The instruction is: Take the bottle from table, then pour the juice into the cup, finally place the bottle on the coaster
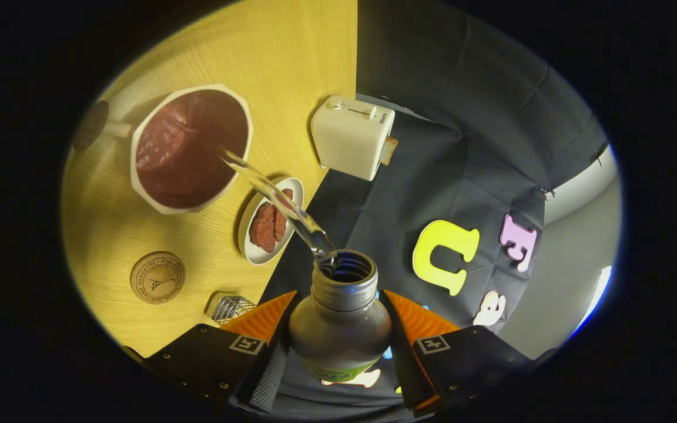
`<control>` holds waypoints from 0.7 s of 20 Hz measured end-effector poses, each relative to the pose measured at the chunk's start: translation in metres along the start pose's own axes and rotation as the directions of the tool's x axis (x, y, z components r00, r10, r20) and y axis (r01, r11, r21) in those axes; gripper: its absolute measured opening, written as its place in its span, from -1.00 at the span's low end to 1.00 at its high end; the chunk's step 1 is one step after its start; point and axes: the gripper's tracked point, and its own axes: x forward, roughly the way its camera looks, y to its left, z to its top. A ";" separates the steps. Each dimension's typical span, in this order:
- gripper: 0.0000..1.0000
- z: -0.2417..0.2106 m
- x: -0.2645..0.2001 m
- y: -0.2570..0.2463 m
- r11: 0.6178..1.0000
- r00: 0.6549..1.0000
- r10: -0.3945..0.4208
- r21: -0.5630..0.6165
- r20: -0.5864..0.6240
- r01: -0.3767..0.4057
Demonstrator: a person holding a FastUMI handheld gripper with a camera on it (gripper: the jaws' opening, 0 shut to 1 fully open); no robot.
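On the pale wooden counter (291, 59), my white octagonal cup (191, 148) is already dark inside with juice. Below it sits a round wooden coaster (157, 277) with stamped writing I can't read. A clear stream arcs over the small white plate of brown slices (270, 221) into the cup. My hand-held gripper (338, 317) is clamped on the dark plastic bottle (340, 320), tipped over, open neck pointing toward the cup. Beyond sits a white toaster (352, 136).

White toaster (352, 136) holding toast, plate (250, 249) of brown slices, wooden table (291, 53)
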 end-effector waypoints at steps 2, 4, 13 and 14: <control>0.57 -0.001 0.002 -0.002 1.000 1.000 -0.006 -0.008 0.003 0.006; 0.57 -0.003 0.002 -0.004 1.000 1.000 -0.009 -0.018 0.005 0.009; 0.57 -0.009 0.005 -0.011 0.998 1.000 -0.014 -0.066 0.010 0.015; 0.57 -0.009 0.006 -0.011 0.997 1.000 -0.017 -0.073 0.013 0.018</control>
